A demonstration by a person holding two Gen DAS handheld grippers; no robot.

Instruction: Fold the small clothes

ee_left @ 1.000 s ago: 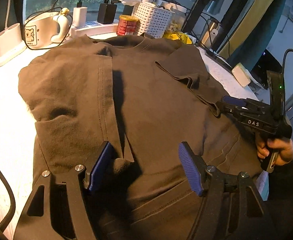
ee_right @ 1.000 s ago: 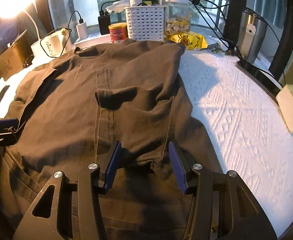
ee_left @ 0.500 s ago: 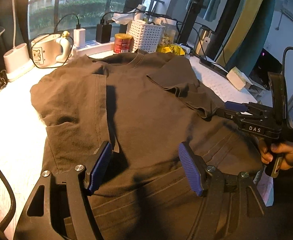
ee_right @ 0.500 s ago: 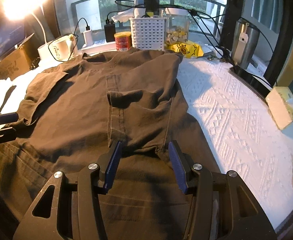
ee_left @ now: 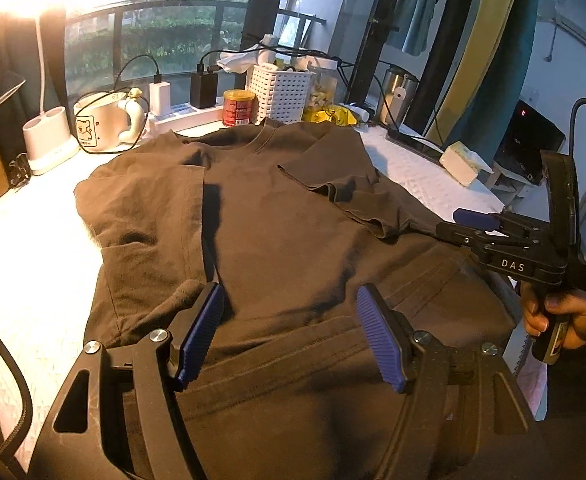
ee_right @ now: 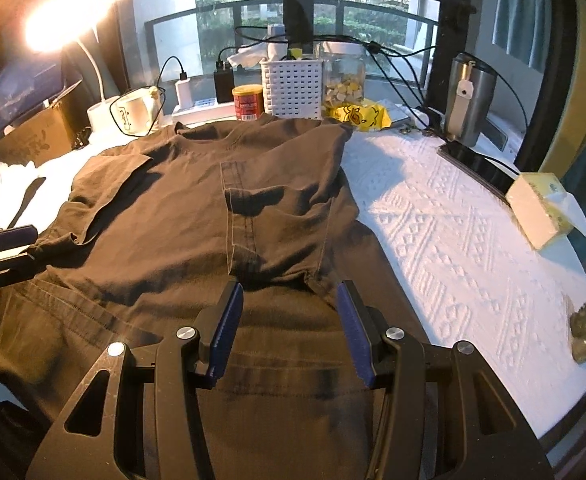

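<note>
**Two open grippers over a brown T-shirt**

Both sleeves of the brown T-shirt are folded inward on the white surface. The left gripper and right gripper hover above its lower half, jaws spread, gripping nothing.

Black claw frames w/ ribbed blue pads, silver screws, white "DAS" marking, bare-skinned hand.

A brown T-shirt lies on the white-clothed table.
</note>
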